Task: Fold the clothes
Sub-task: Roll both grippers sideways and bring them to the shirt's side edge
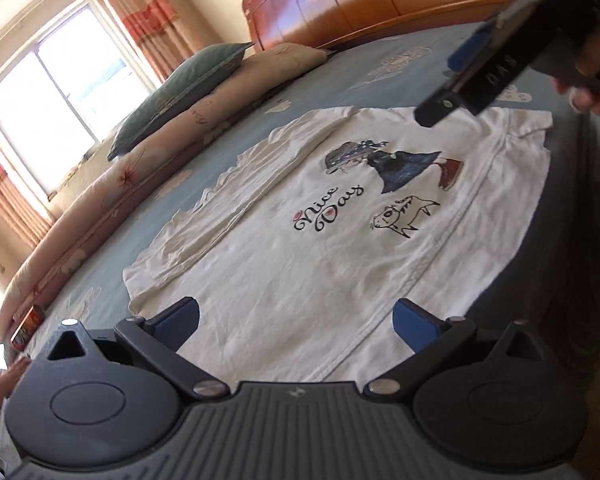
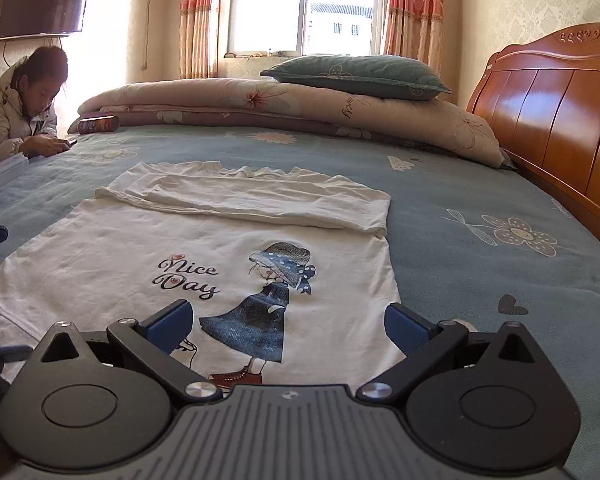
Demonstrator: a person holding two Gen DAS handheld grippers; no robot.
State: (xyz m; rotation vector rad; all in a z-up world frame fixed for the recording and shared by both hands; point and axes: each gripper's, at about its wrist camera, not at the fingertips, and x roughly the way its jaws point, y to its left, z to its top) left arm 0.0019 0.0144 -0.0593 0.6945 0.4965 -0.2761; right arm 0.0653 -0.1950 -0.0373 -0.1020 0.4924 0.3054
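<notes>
Both my grippers hang spread wide and empty over the white T-shirt (image 2: 284,236), which lies flat, print up, on the blue bedsheet (image 2: 480,280) and fills the middle of both views. My left gripper (image 1: 296,322) sits low at the bottom centre of its frame with bare cloth showing between its blue pads; my right gripper (image 2: 288,326) is the same, fingers parted over the printed girl's skirt and boots. The far side of the shirt is already turned in: a folded band with the sleeve lies across the upper part of the shirt in the right view. The near side still lies out flat, so I judge that the matching fold on my side is what I am lined up for, one gripper at each end of that edge so the cloth can lift evenly. The left view shows what the right cannot: my right gripper (image 1: 480,76) from outside at upper right, held by a hand (image 1: 596,96) above the collar-end corner, plus a long crease running down the shirt's right-hand portion. The right view alone shows the room beyond: the rolled quilt (image 2: 300,108) and green pillow (image 2: 360,76) under the window, the wooden headboard (image 2: 552,112) at right, a can (image 2: 99,125) on the sheet, and another person (image 2: 24,112) sitting at upper left, well apart from the shirt.
</notes>
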